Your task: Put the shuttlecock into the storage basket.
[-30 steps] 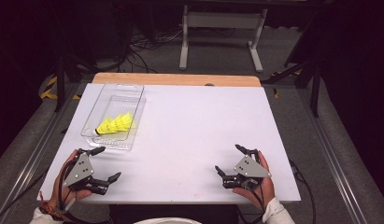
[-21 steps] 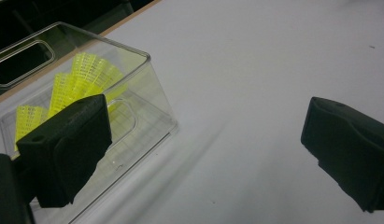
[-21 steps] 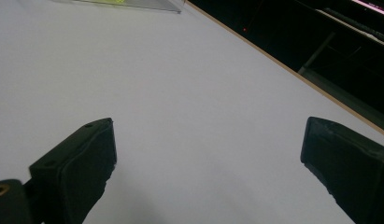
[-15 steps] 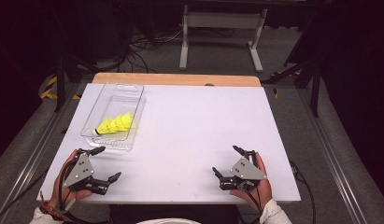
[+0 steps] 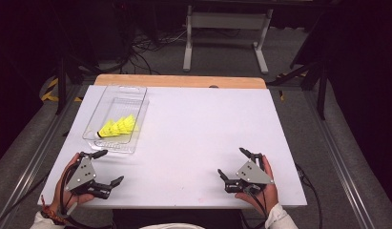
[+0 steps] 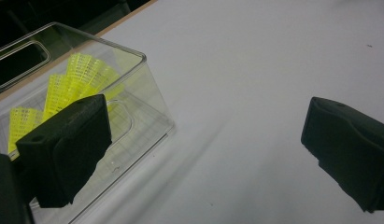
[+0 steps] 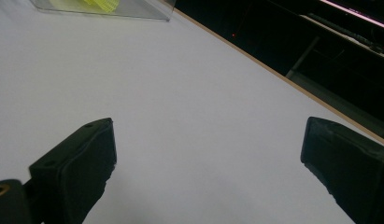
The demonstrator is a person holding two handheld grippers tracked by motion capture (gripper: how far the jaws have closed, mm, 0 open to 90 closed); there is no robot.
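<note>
Here the left gripper rests wide open, empty, just short of the bin holding shuttlecocks; the right gripper, equally open, sits well apart.

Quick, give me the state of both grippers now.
Left gripper: open, holding nothing, near the clear bin.
Right gripper: open, holding nothing.

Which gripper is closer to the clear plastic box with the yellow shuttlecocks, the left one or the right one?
Left. The left gripper, open, sits just in front of the clear plastic box holding the yellow shuttlecocks. The right gripper, also open, rests far across the white table.
</note>
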